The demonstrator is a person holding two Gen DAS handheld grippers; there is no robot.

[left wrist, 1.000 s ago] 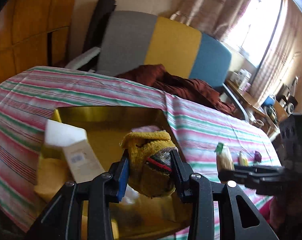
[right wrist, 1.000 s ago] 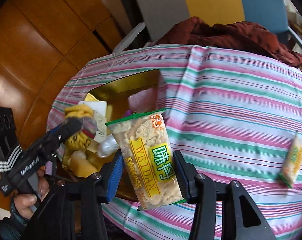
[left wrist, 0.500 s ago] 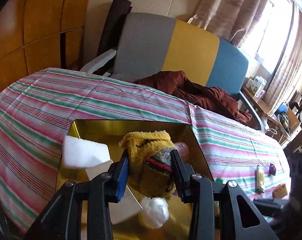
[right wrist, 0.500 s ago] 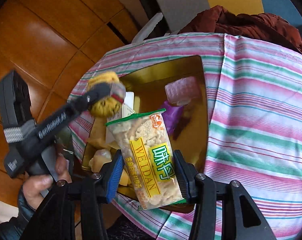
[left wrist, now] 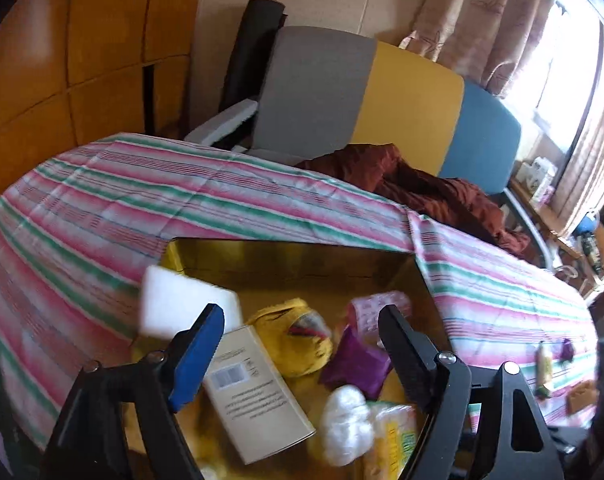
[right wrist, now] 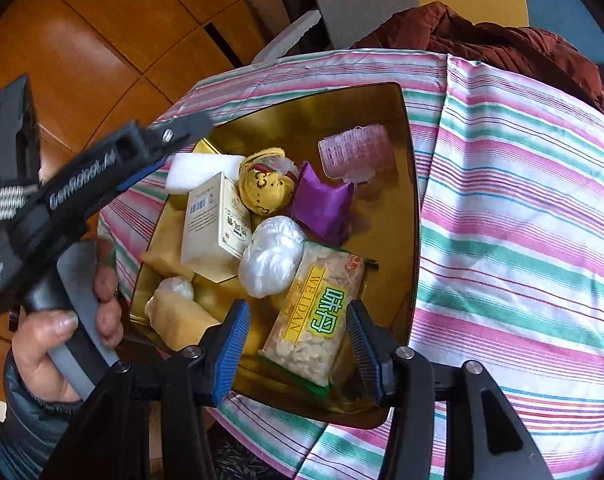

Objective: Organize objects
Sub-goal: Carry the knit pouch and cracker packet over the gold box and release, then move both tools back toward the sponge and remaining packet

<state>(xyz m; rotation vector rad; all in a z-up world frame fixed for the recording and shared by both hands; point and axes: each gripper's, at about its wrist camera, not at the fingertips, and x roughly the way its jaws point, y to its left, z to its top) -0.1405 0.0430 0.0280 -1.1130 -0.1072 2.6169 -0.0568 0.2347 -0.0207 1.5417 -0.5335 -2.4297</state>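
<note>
Dropped from the opening left gripper (left wrist: 302, 330), the yellow sock (left wrist: 298, 340) lies below it in the gold tray (right wrist: 405, 200); the right gripper's (right wrist: 298, 334) opening jaws stand apart around the snack packet (right wrist: 317, 316).

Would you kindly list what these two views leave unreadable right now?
- Items at table edge, left wrist view: too small and blurred to name.
- Box print, left wrist view: blurred.
- Yellow blocks, right wrist view: partly hidden by the right gripper.
- Tray's near rim, right wrist view: hidden behind the fingers.
</note>
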